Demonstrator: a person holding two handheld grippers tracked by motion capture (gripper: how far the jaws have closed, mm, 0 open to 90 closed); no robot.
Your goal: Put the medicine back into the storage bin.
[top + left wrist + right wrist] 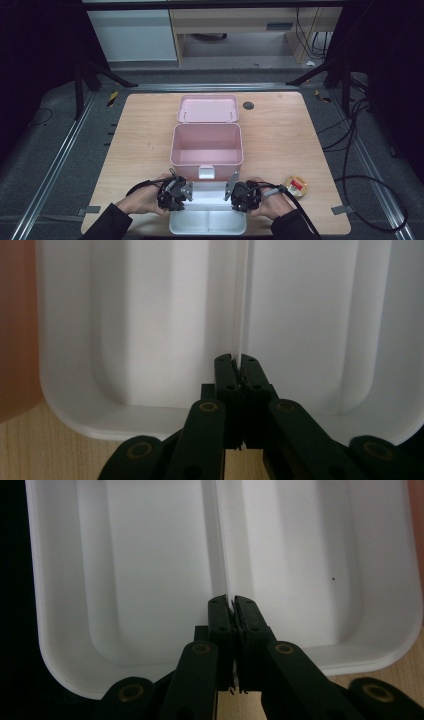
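White tray [208, 222] sits at the near edge of the table [280, 145], long side across, just in front of the pink box [207, 145]. Tray has 2 compartments split by a thin middle divider [243, 300], both empty.

Left gripper [173, 194] is at the tray's left end, held by the left hand [142, 200]. In the left gripper view its jaws are pinched tight on the divider, which runs up from between the tips; pads press it from both sides. Left gripper [236, 360] points into the tray, tray rim below the jaws.

Right gripper [243, 194] is at the tray's right end, held by the right hand [267, 202]. In the right gripper view the jaws are likewise closed narrow on the divider [220, 540], the wall's end caught between the tips. Right gripper [230, 600] looks along the tray from the opposite end.

Pink box is open and empty, lid [207, 109] flipped back flat behind it, white latch [206, 172] on the front wall facing the tray. Small round tin [295, 186] lies on the table right of the right hand, apart from the tray. Dark round grommet [248, 105] near the far table edge.
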